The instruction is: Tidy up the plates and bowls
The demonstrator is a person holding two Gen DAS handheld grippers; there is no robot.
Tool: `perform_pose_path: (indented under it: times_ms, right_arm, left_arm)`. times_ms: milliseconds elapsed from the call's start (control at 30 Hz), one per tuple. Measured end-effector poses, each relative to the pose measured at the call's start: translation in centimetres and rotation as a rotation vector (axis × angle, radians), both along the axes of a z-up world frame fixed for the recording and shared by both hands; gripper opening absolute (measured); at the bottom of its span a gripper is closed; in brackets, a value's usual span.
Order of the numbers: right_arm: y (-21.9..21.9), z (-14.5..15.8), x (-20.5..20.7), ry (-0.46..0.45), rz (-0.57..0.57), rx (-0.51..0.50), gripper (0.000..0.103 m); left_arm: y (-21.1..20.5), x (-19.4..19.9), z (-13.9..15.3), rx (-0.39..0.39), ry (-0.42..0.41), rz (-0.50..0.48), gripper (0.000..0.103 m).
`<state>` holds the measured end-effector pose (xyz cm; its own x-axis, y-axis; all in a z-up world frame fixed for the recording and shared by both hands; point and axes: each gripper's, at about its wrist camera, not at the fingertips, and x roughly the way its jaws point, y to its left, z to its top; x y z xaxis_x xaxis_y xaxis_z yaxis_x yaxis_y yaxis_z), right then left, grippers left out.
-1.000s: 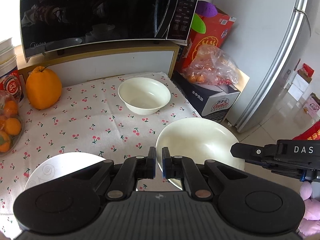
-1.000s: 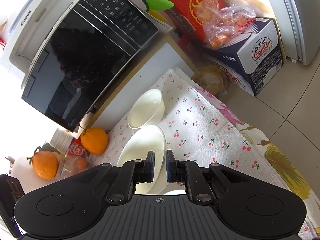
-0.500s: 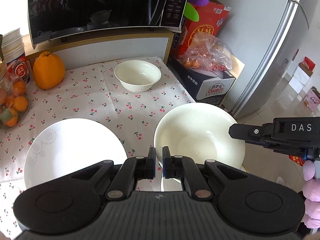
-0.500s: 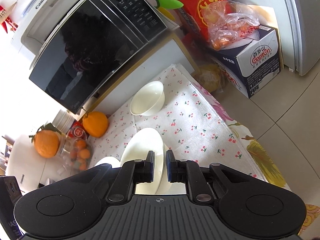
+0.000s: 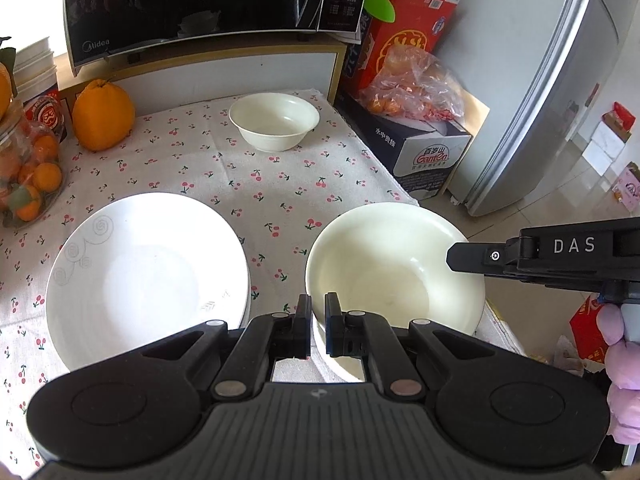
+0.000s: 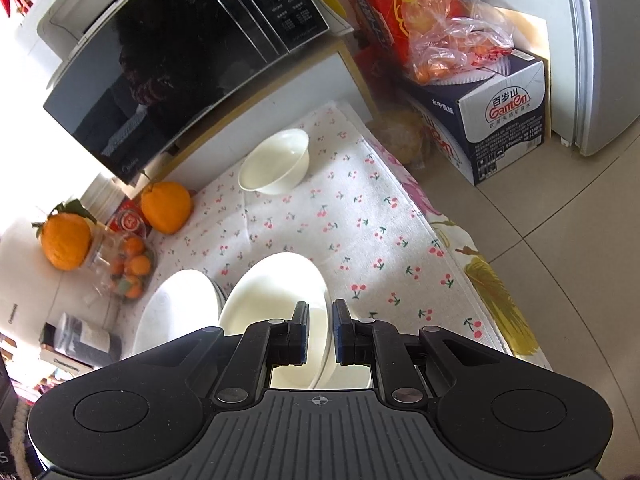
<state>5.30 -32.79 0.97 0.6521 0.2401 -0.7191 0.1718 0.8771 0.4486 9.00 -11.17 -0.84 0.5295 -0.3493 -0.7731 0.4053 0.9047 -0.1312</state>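
Observation:
A cream bowl (image 5: 394,264) is held between my two grippers, above a second bowl whose rim shows below it. My left gripper (image 5: 317,320) is shut on its near-left rim. My right gripper (image 6: 320,320) is shut on its other rim; it also shows in the left wrist view (image 5: 460,256) at the bowl's right edge. The held bowl shows in the right wrist view (image 6: 276,300). A white plate stack (image 5: 144,280) lies to the left on the cherry cloth. A smaller cream bowl (image 5: 274,120) stands at the back, below the microwave.
A microwave (image 5: 200,0) sits on a shelf at the back. A large orange (image 5: 102,114) and a container of small oranges (image 5: 28,176) stand at the left. A Ganten box (image 5: 424,148) with a bag of fruit and a fridge (image 5: 560,80) are at the right, past the table edge.
Both views have pulled back and up. The bowl has come with the grippers toward the front right corner. The plate stack has come fully into the left wrist view.

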Motion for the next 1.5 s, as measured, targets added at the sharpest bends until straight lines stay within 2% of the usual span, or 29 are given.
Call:
perform_pose_path:
  times_ms: [267, 1100, 1167, 1433, 1500]
  right_arm:
    - [1.9, -1.4, 0.8, 0.048, 0.043, -0.126, 0.013]
    - [2.6, -2.1, 1.1, 0.071, 0.076, -0.239, 0.013]
    - [2.5, -2.1, 1.1, 0.071, 0.079, -0.234, 0.016]
    - [2.5, -2.1, 1.2, 0.076, 0.075, -0.241, 0.018]
    - [2.3, -2.2, 1.2, 0.08, 0.073, -0.224, 0.025]
  left_arm:
    - [0.1, 0.0, -1.0, 0.043, 0.007, -0.001, 0.005]
    - [-0.8, -0.4, -1.5, 0.076, 0.029, -0.032, 0.006]
    - [-0.8, -0.4, -1.5, 0.075, 0.027, -0.032, 0.008]
    - [-0.7, -0.3, -1.3, 0.072, 0.021, -0.024, 0.021]
    - [-0.7, -0.3, -1.3, 0.069, 0.021, -0.024, 0.022]
